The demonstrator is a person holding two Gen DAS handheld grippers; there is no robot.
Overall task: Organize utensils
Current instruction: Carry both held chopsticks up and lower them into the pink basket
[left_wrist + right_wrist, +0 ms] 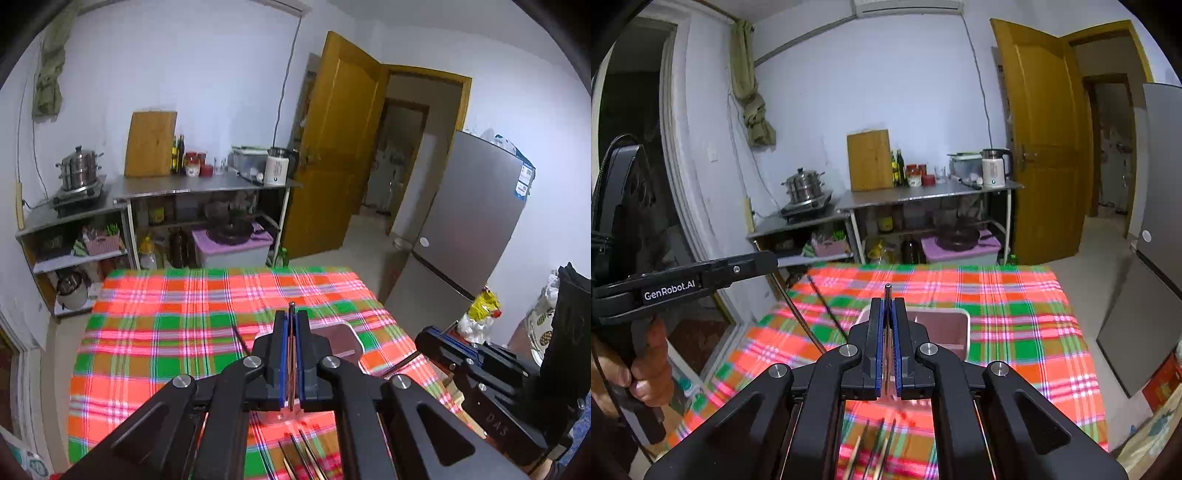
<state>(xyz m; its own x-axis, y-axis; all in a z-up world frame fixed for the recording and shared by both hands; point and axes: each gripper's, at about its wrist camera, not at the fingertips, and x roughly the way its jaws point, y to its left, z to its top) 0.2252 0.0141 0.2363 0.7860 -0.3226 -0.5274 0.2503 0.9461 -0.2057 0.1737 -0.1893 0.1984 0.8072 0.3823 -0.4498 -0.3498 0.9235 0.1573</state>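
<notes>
Nearest the left wrist camera, the left tool (291, 325) is closed almost fully on a thin reddish-brown chopstick (291, 354); the stick runs straight along the gap between the blue-edged fingers, and its dark tip pokes out beyond them. The right tool (887, 317) is closed the same way on a second slim chopstick (887, 295), dark at its protruding end. In the left wrist view the right tool appears again at the right edge, a stick jutting from it.

Below each tool, on the plaid cloth (166, 332) covering the worktop, lie several loose chopsticks (303, 454), slender and dark with paler ends, fanned slightly apart. They sit on the near side of the pink container (945, 328). That container, a rectangular open-topped tub with a pale rim, stands on the cloth just beyond the fingertips of both tools, and both held sticks hang above its near edge. Another long dark stick (827, 310) slants down left of the container.

In the right wrist view a hand (646, 369) grips the left tool's handle, left of the container.

Beyond the cloth stands a steel shelf unit (207, 188).
</notes>
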